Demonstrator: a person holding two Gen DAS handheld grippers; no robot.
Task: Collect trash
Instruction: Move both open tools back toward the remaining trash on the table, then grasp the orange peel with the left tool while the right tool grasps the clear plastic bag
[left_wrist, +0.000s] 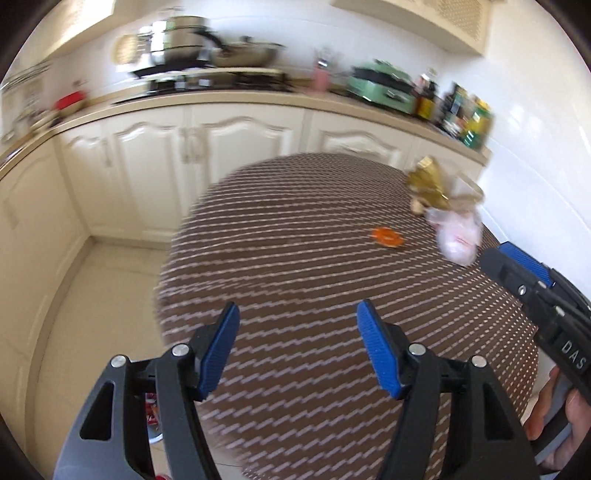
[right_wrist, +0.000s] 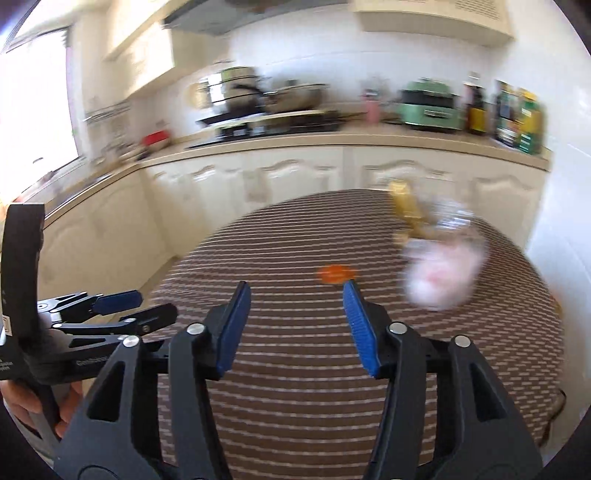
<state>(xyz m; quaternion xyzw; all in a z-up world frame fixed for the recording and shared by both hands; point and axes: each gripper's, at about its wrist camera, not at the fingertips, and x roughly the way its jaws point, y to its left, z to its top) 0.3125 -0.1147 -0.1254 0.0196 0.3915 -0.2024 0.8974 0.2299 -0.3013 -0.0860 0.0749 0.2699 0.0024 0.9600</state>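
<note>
A round table (left_wrist: 303, 280) (right_wrist: 303, 369) with a brown striped cloth carries the trash at its far right. There lie a small orange scrap (left_wrist: 387, 236) (right_wrist: 337, 274), a crumpled pink-white bag (left_wrist: 460, 236) (right_wrist: 443, 280) and a gold wrapper (left_wrist: 428, 181) (right_wrist: 404, 205). My left gripper (left_wrist: 297, 314) hangs open over the near side of the table with nothing between its blue pads. My right gripper (right_wrist: 295, 291) is open too and holds nothing; the orange scrap lies just beyond its tips. Each gripper shows in the other's view, the right one (left_wrist: 517, 269) at the right edge and the left one (right_wrist: 133, 306) at the left.
Cream kitchen cabinets (left_wrist: 207, 147) run behind the table, with pots on a stove (left_wrist: 192, 48), a green appliance (left_wrist: 384, 86) and bottles (left_wrist: 469, 118) on the counter. Tiled floor (left_wrist: 92, 314) lies left of the table. Something red and white (left_wrist: 151, 410) sits low beside the table edge.
</note>
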